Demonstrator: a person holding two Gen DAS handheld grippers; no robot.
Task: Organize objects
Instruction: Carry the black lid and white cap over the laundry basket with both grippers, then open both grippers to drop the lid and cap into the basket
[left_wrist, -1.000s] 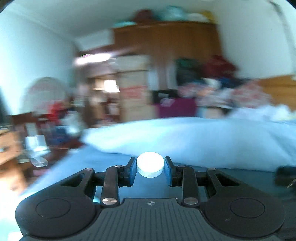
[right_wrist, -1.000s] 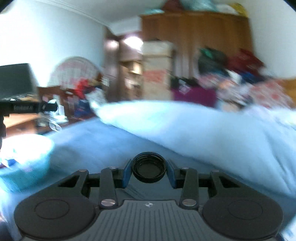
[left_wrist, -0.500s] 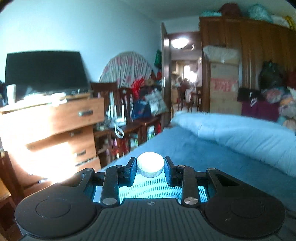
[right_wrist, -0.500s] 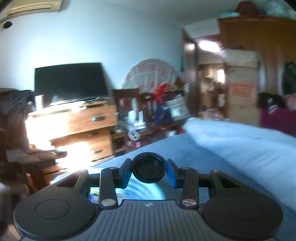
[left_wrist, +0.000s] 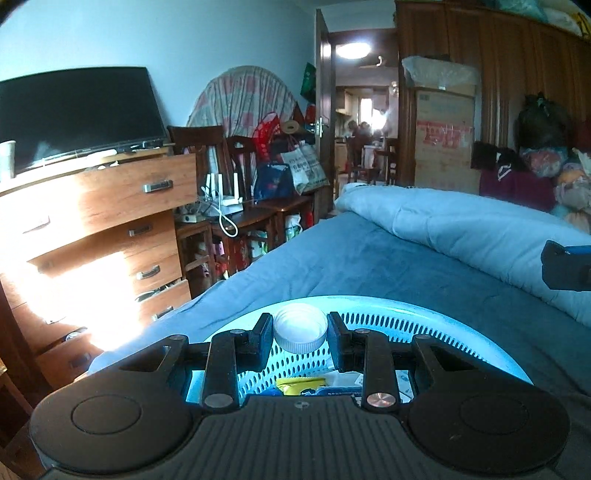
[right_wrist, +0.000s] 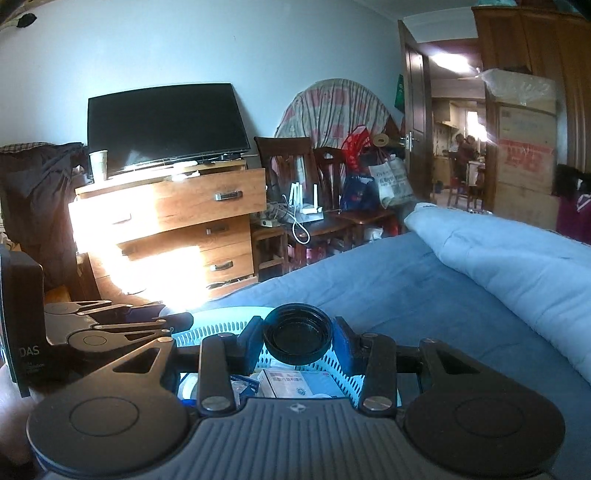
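Note:
My left gripper (left_wrist: 300, 334) is shut on a white bottle cap (left_wrist: 300, 329), held over a round light-blue perforated basket (left_wrist: 424, 317) on the blue bedspread. A yellow packet (left_wrist: 299, 384) and white packs lie in the basket below the cap. My right gripper (right_wrist: 298, 341) is shut on a black cap (right_wrist: 298, 339), hollow side up, above the same basket (right_wrist: 218, 326). A small white box (right_wrist: 286, 382) lies in the basket under it. The left gripper (right_wrist: 110, 328) shows at the left of the right wrist view, and the right gripper's tip (left_wrist: 565, 266) at the right edge of the left wrist view.
A folded light-blue duvet (left_wrist: 480, 232) lies across the bed behind the basket. Left of the bed stand a wooden chest of drawers (left_wrist: 110, 236) with a dark TV (right_wrist: 166, 125), chairs and bags. An open door (left_wrist: 325, 110) leads to another room.
Both views have swung left, from the wardrobe and duvet to the drawers and TV. The basket has come under both grippers. Each cap stays held.

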